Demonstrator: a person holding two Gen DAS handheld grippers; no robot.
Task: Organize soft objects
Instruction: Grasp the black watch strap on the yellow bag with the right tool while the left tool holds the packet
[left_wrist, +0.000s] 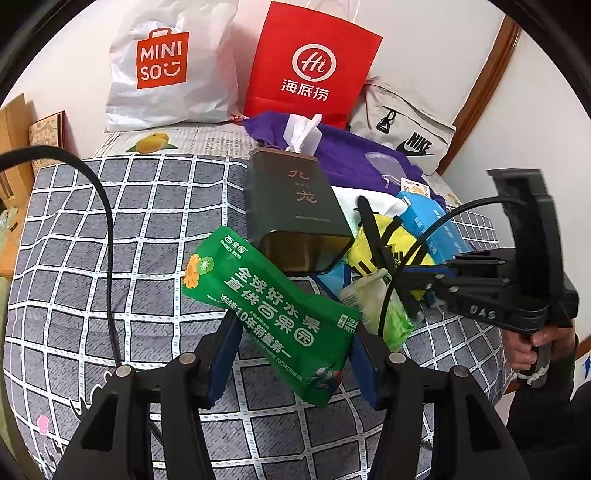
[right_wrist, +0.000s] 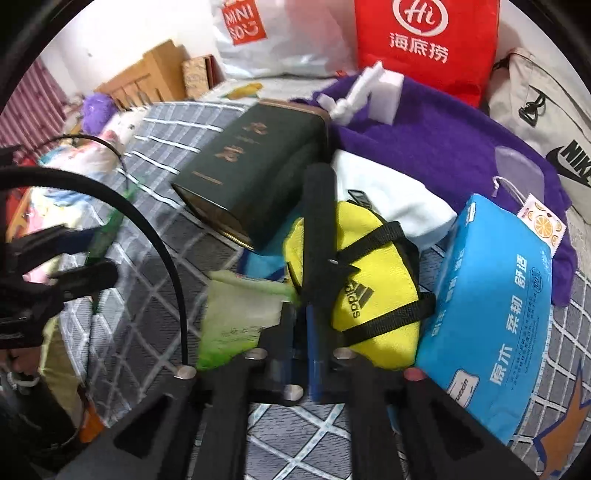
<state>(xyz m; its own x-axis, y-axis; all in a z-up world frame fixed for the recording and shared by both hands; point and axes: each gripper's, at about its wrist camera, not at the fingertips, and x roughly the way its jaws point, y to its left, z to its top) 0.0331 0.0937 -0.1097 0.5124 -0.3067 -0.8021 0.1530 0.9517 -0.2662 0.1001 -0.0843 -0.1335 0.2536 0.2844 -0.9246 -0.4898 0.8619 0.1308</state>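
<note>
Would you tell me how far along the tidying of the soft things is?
Nothing looks sorted yet. In hand: the left tongs grip the green wipes pack; the right tongs are shut beside the pale green pack. Left: yellow bag, blue tissue pack, purple cloth.

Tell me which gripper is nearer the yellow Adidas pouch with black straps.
Right. The right gripper sits shut against the yellow pouch, beside a pale green packet. The left gripper holds a green wipes pack farther away.

"MINISO" is printed on the white plastic bag (left_wrist: 166, 70), "Hi 海底捞" on the red paper bag (left_wrist: 314, 62), "NIKE" on the grey bag (left_wrist: 406, 125), "adidas" on the yellow pouch (right_wrist: 362, 280), "百果园" on the green wipes pack (left_wrist: 273, 314).
</note>
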